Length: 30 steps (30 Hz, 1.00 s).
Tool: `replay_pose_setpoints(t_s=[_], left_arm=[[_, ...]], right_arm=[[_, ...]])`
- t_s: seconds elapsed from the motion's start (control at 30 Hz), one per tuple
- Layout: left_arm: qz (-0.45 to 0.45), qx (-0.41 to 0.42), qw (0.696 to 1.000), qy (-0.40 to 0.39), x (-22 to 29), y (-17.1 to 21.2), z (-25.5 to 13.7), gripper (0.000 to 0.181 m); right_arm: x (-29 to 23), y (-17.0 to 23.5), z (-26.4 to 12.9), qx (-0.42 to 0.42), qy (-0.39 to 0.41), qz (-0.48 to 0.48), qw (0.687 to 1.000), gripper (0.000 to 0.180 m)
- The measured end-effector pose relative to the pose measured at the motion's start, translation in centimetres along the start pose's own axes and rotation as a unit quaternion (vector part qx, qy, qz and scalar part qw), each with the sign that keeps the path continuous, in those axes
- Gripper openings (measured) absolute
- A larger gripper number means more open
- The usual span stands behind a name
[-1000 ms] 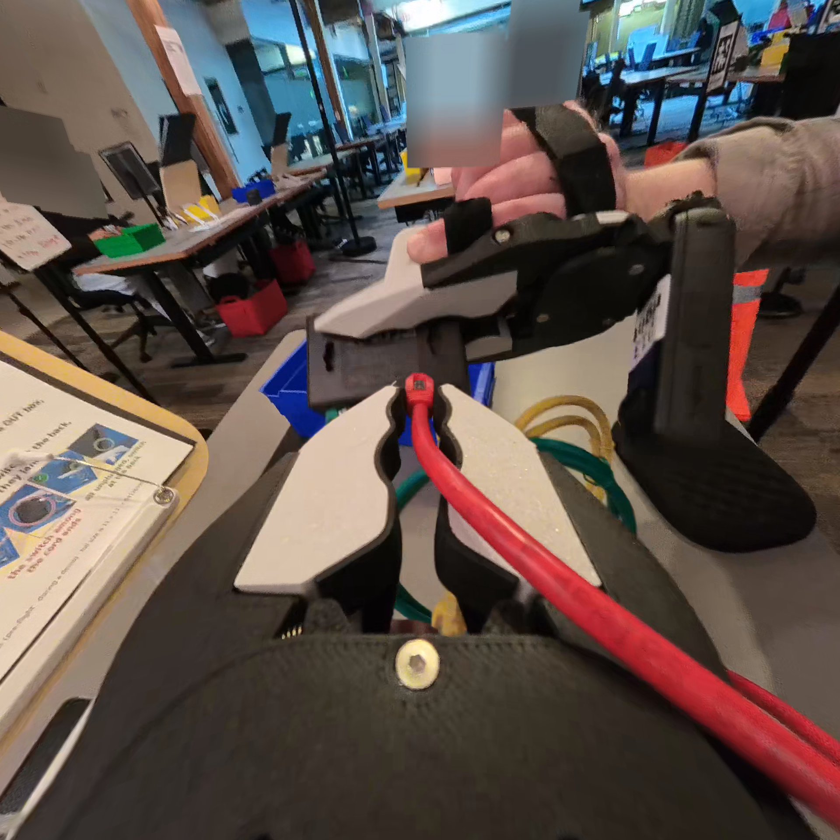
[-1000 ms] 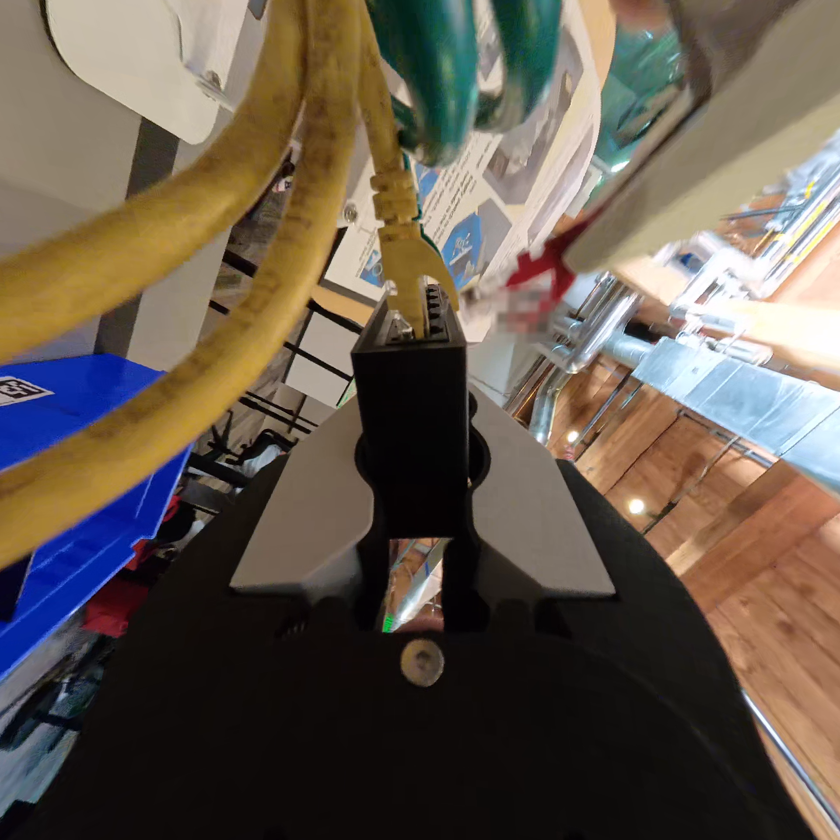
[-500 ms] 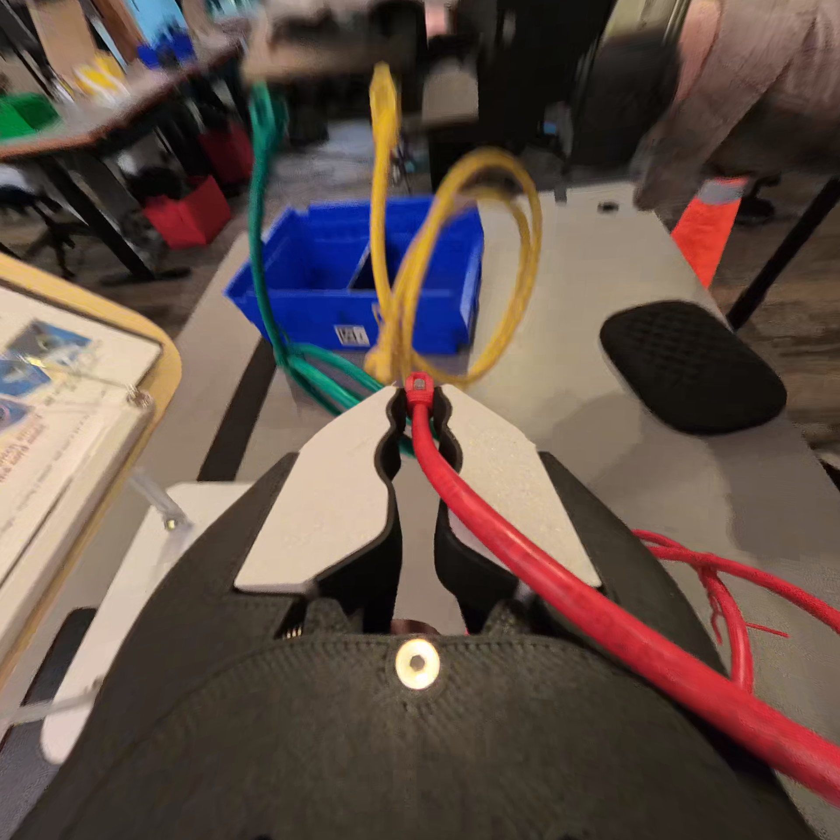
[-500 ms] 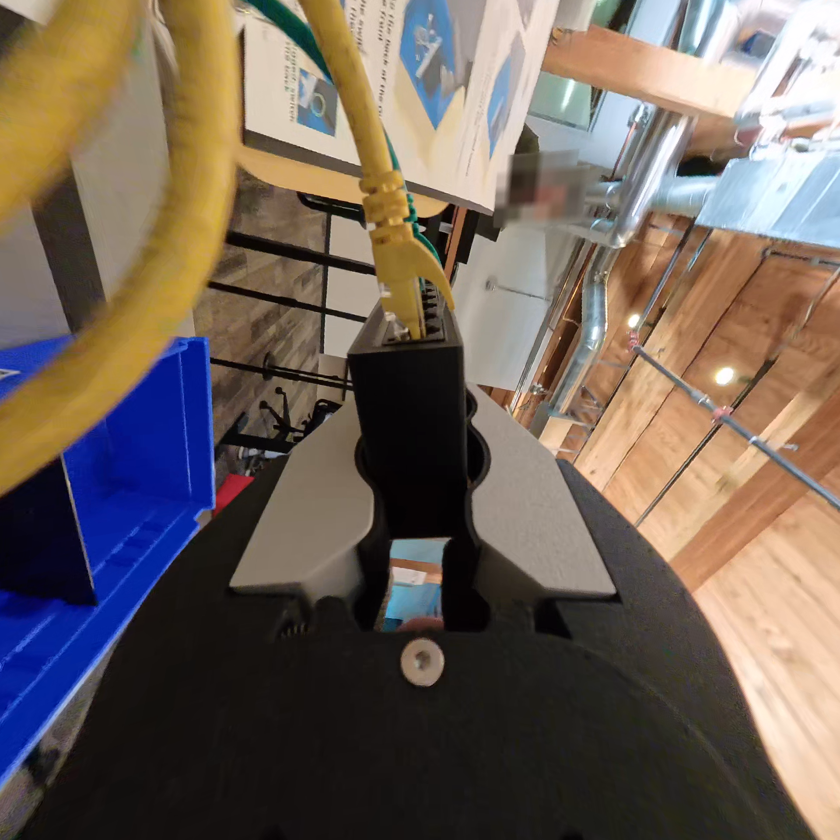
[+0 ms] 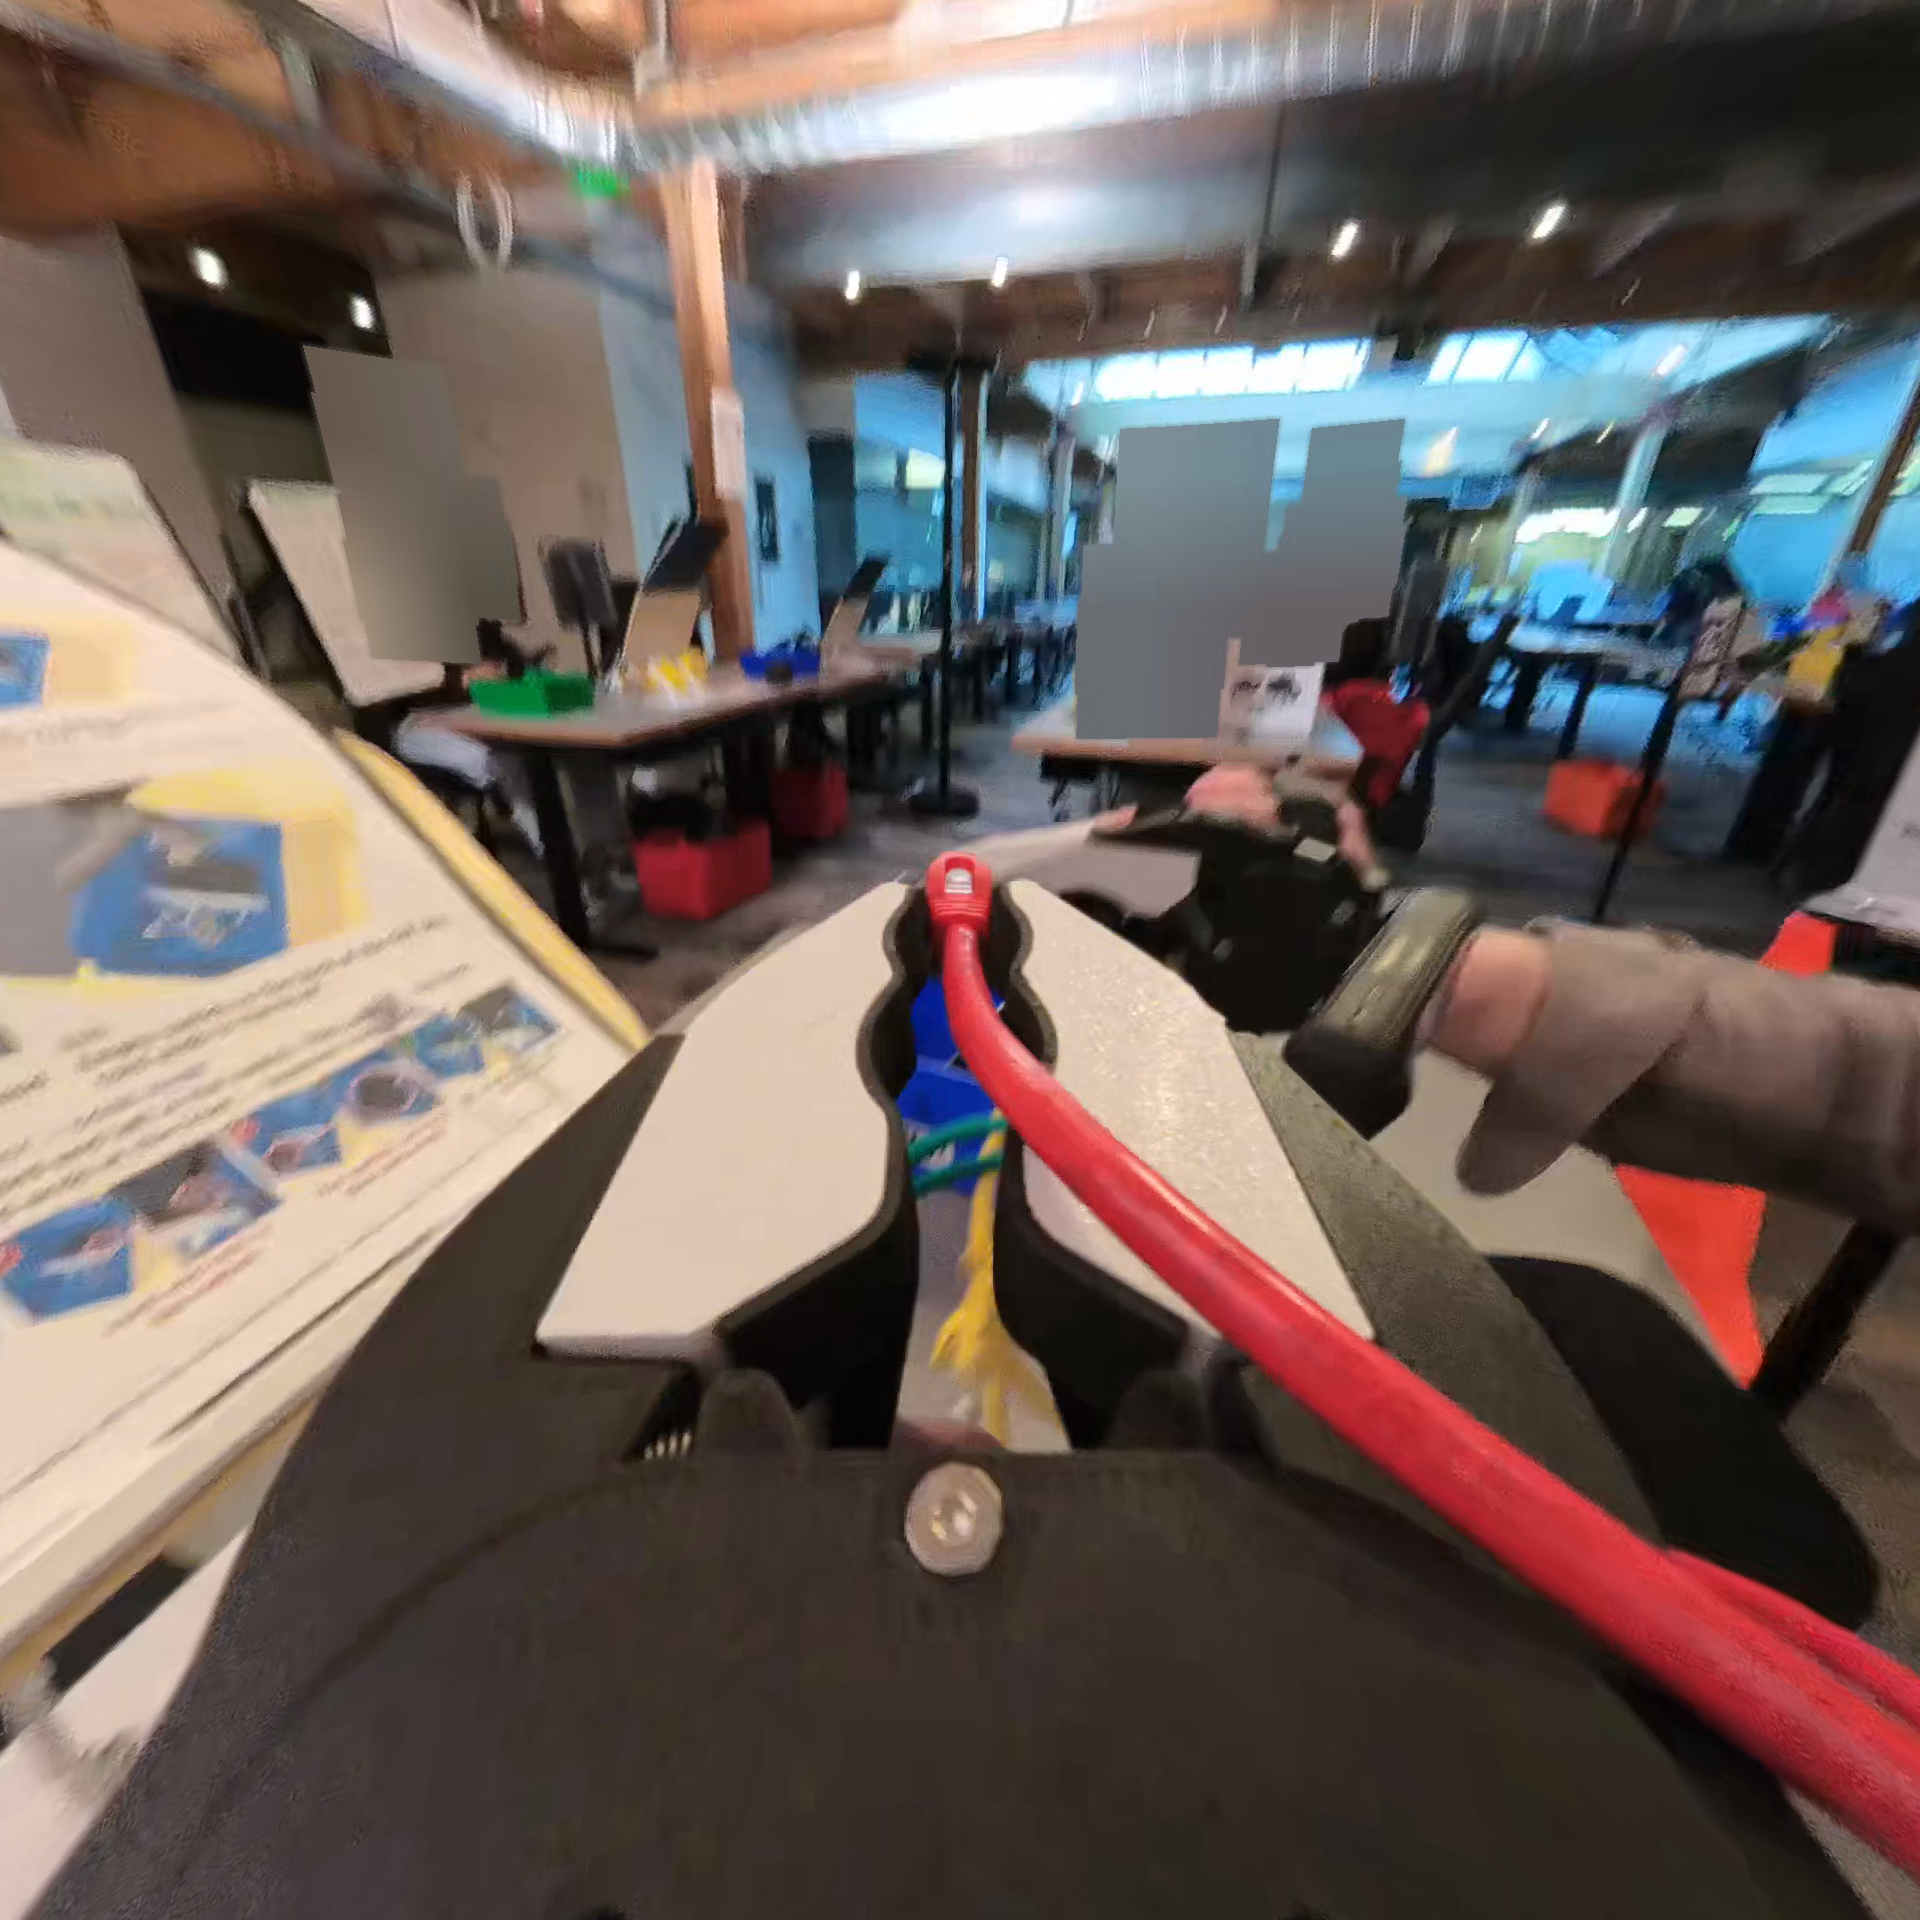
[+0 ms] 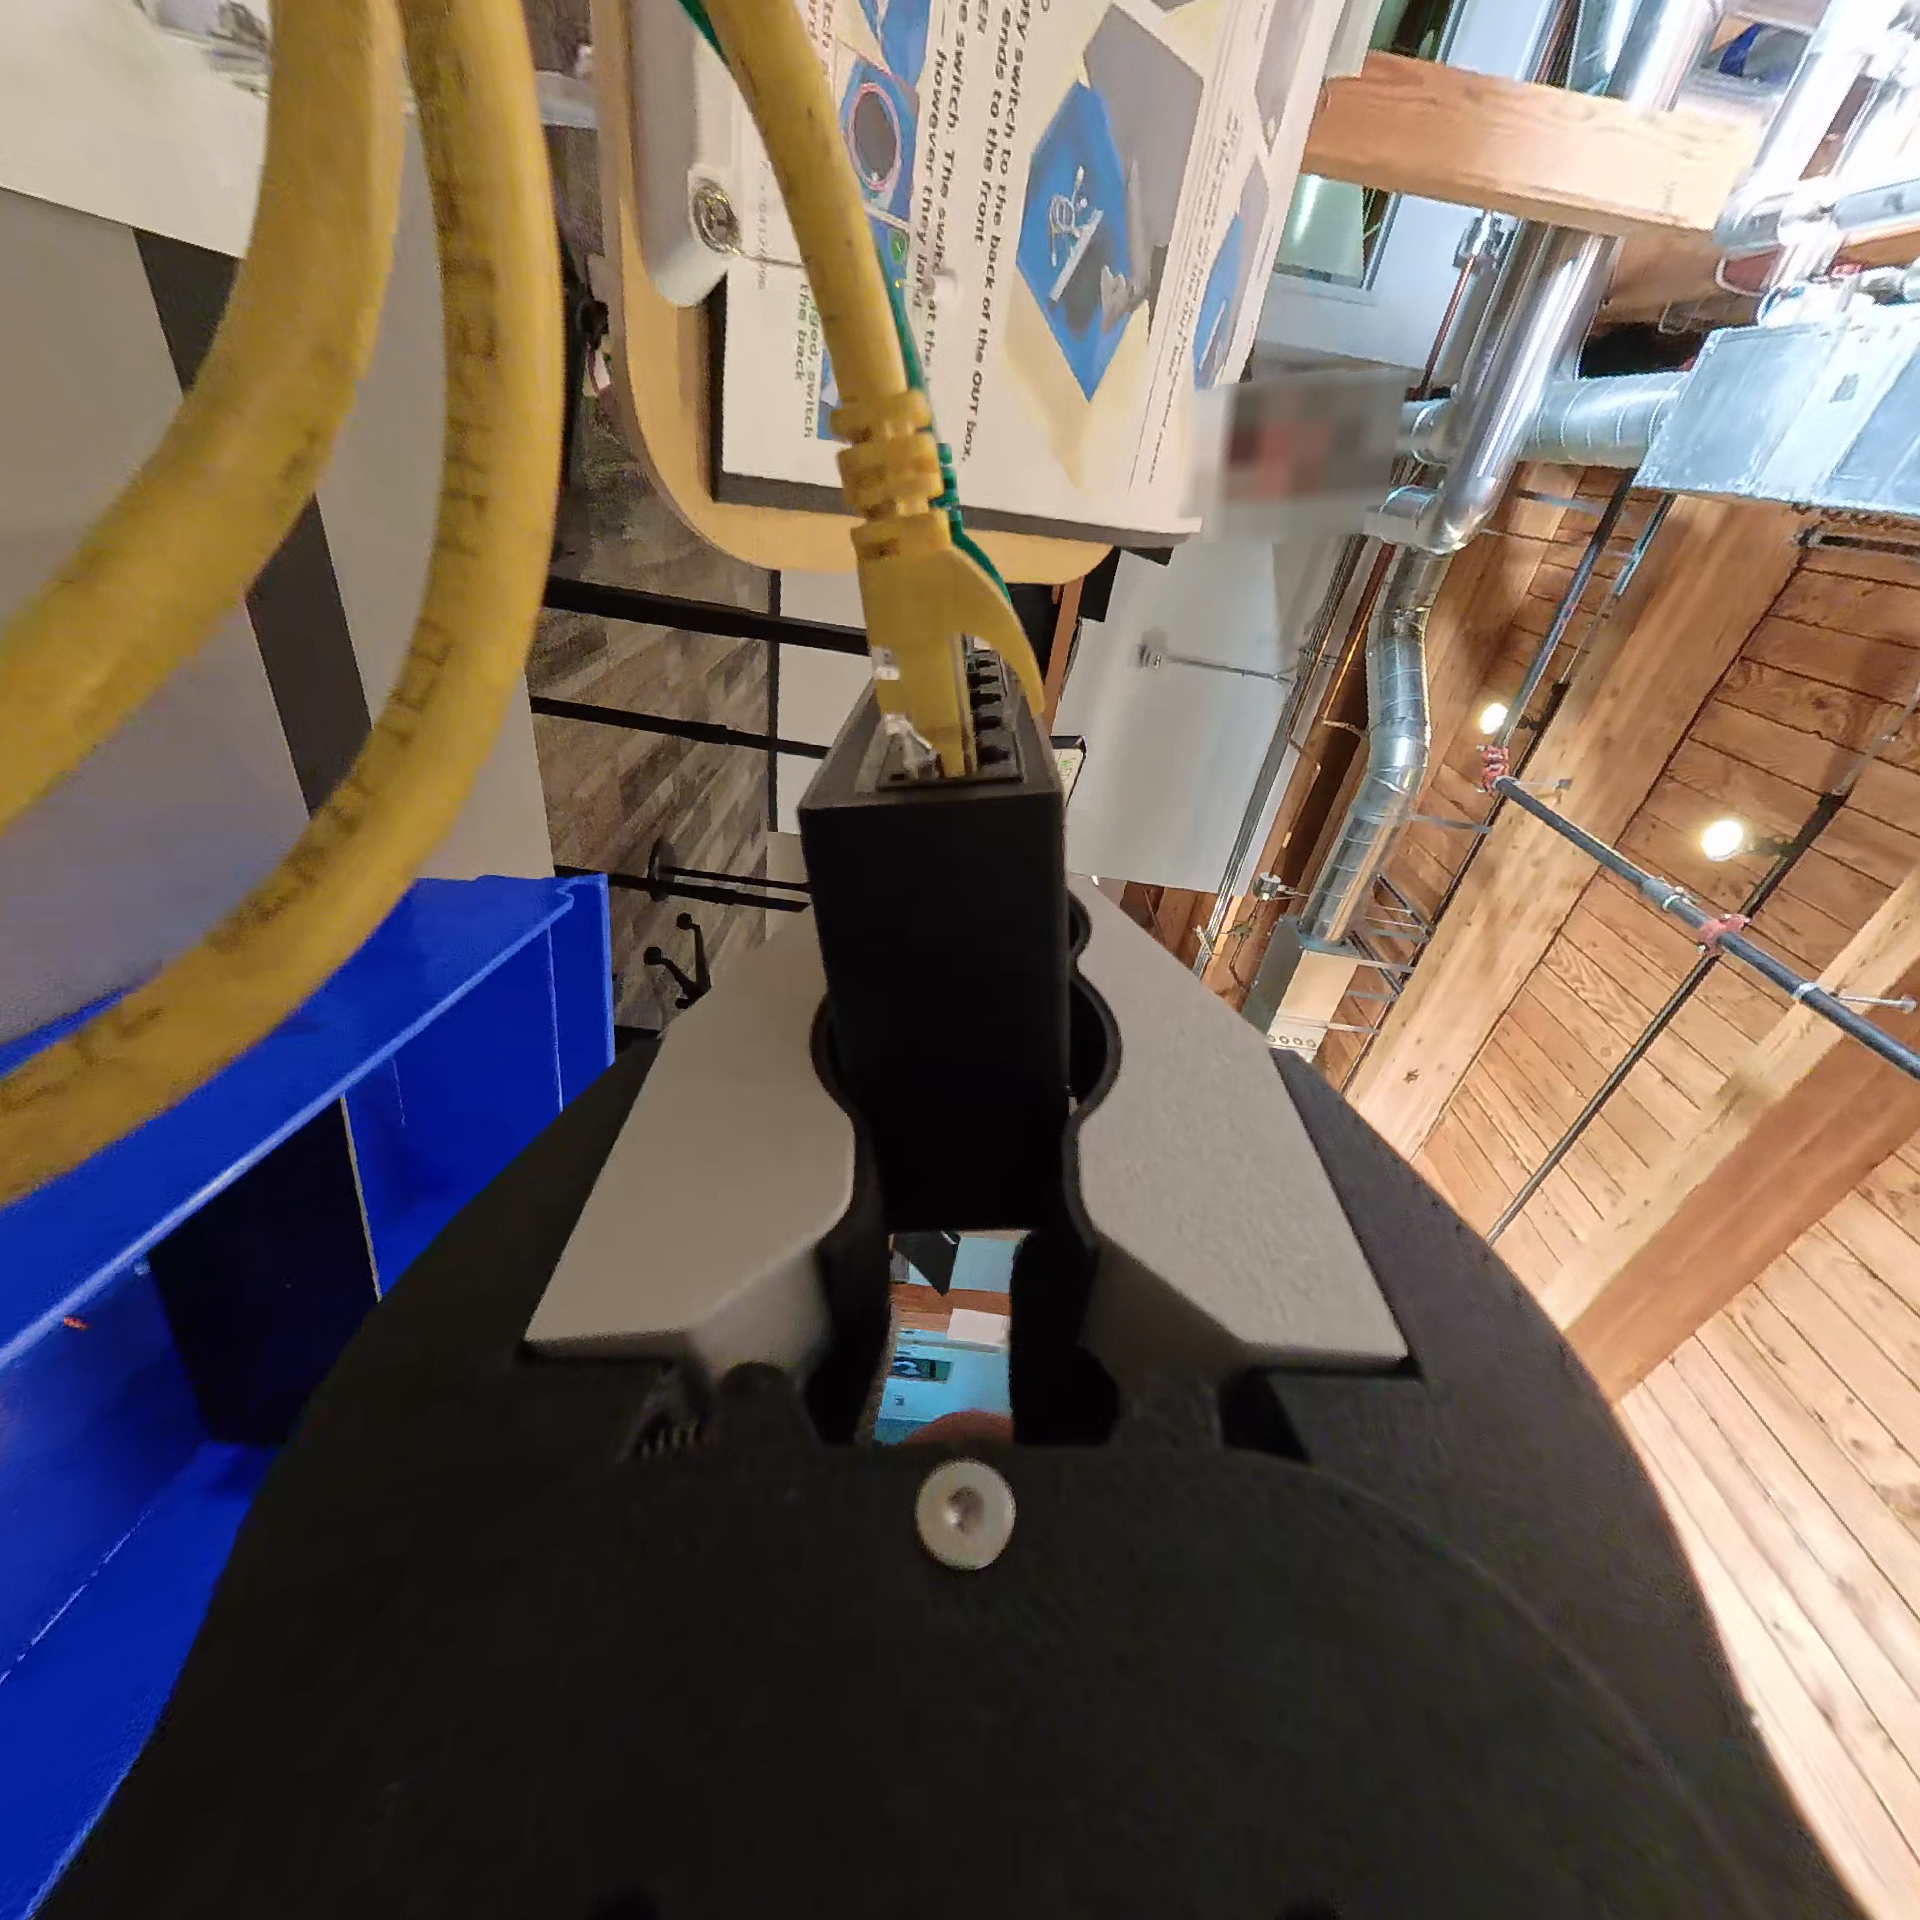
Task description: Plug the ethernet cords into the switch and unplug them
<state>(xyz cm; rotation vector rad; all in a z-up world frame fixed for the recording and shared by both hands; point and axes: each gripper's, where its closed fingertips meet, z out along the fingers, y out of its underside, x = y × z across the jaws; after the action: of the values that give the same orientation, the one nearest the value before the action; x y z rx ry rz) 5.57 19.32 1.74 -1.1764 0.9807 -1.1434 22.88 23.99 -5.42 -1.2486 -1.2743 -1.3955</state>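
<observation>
There are three ethernet cords: one red, one yellow and one green. There is one switch and one blue bin.

The switch (image 6: 940,914) is a small black box with a row of little square holes on its far end. The yellow cord (image 6: 873,312) is thick and a bit grubby, and its plug sits in one of the holes at the near end of the row. It also hangs in big loops on the left. The green cord (image 6: 951,488) peeks out just behind the yellow plug; where it ends is hidden.

The right gripper (image 6: 940,1039) is squeezed narrow on the switch and holds it up in the air, above the blue bin (image 6: 291,1143).

The left gripper (image 5: 961,914) is almost closed and pinches the red cord (image 5: 1195,1226) just behind its plug. The red plug sticks out past the tips, and the cord runs back over the right finger.
</observation>
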Motion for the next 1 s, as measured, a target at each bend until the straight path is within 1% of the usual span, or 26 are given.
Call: replay_pose_setpoints(t_s=[0.03,0.1,0.17,0.2,0.23,0.3,0.37,0.43,0.47,0.53,0.57,0.6,0.67,0.73,0.77,0.87,1.0], left_arm=[[-0.005,0.017,1.000,0.018,1.0,-0.7,0.1,0.011],[-0.010,0.065,0.998,0.010,1.9,-2.3,0.2,0.011],[-0.024,0.095,0.995,0.023,3.0,-3.0,0.5,0.012],[-0.021,0.120,0.992,0.016,3.0,-3.4,0.5,0.012],[-0.012,0.128,0.992,0.018,3.1,-3.3,0.7,0.012],[-0.015,0.088,0.996,0.017,2.3,-1.6,1.5,0.012],[-0.021,0.110,0.994,0.011,1.0,-1.2,1.1,0.012],[-0.033,0.107,0.994,0.003,-0.5,-0.1,1.1,0.012],[-0.038,0.126,0.991,0.006,-0.9,-0.1,0.9,0.012],[-0.040,0.117,0.992,-0.001,-1.8,1.1,1.1,0.012],[-0.038,0.119,0.992,-0.006,-2.1,1.5,1.2,0.012],[-0.033,0.122,0.992,0.006,-1.8,1.7,1.3,0.012],[-0.011,0.107,0.994,-0.012,-1.7,2.3,1.8,0.012],[-0.006,0.104,0.995,-0.006,-1.0,2.4,2.3,0.012],[-0.006,0.100,0.995,-0.011,-0.9,2.6,2.5,0.012],[0.008,0.105,0.994,-0.011,-0.2,2.7,2.9,0.012],[-0.013,0.129,0.991,-0.027,-0.7,2.6,2.7,0.012]], right_arm=[[-0.2,-0.3,0.1,0.002,-0.001,-0.004,1.000,0.028],[-0.6,-1.1,0.2,0.009,-0.004,-0.007,1.000,0.028],[-0.6,-1.8,0.0,0.017,0.001,-0.004,1.000,0.028],[-0.5,-2.1,0.0,0.022,0.002,0.001,1.000,0.028],[-0.5,-2.5,-0.2,0.026,0.004,0.005,1.000,0.028],[-0.5,-3.4,-0.4,0.039,0.006,0.005,0.999,0.028],[-0.3,-4.4,-0.9,0.057,0.010,0.013,0.998,0.028],[0.0,-5.3,-1.5,0.072,0.015,0.016,0.997,0.027],[0.2,-5.6,-1.6,0.078,0.016,0.025,0.997,0.028],[0.8,-5.9,-1.8,0.092,0.015,0.058,0.994,0.028],[1.2,-5.8,-1.8,0.096,0.015,0.080,0.992,0.027],[1.6,-5.4,-1.7,0.093,0.015,0.101,0.990,0.027],[2.3,-4.4,-1.5,0.089,0.017,0.143,0.986,0.028],[2.7,-3.7,-1.4,0.094,0.017,0.180,0.979,0.028],[2.8,-3.6,-1.4,0.094,0.019,0.188,0.978,0.031],[2.8,-3.5,-1.5,0.096,0.020,0.194,0.976,0.031],[2.6,-3.1,-1.5,0.094,0.018,0.204,0.974,0.031]])
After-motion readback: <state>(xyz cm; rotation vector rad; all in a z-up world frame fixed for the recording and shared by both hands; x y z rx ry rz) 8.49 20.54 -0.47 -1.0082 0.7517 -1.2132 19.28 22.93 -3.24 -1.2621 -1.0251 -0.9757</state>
